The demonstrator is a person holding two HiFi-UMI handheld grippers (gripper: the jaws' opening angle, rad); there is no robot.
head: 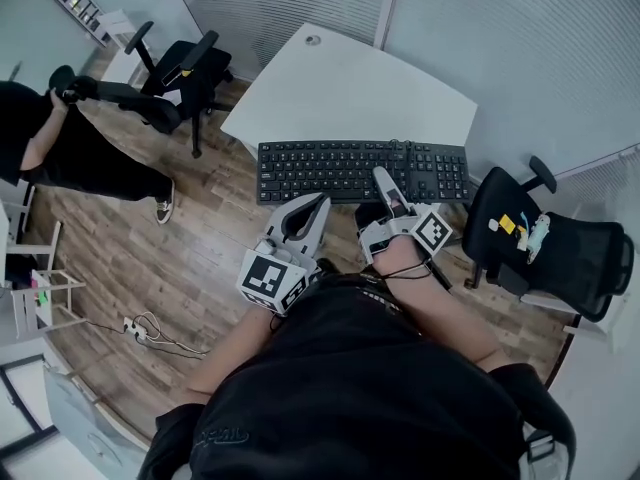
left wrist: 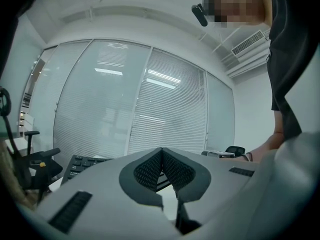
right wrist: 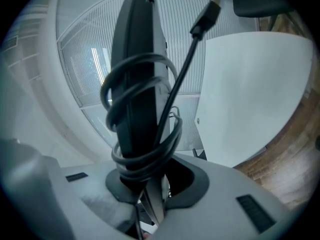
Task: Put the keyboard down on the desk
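While your right gripper (head: pixel 384 186) pinches the keyboard (head: pixel 360 171) by its near long edge, jaws clamped on the body with the cable (right wrist: pixel 145 166) coiled round it, your left gripper (head: pixel 318 208) hangs just beside it, jaws pressed together on nothing. You hold the keyboard flat, keys up, at the near edge of the white desk (head: pixel 340 78), not lying on the top. The desk top shows bare except for a small round fitting (head: pixel 313 40) near its far corner. A black office chair (head: pixel 178 76) stands to the left of the desk, and another chair (head: pixel 560 243) to its right, close to your right elbow. Further left of the desk a person in black (head: pixel 60 143) bends over. A loose cord (head: pixel 150 330) lies on the wooden floor (head: pixel 210 258), well short of the desk.
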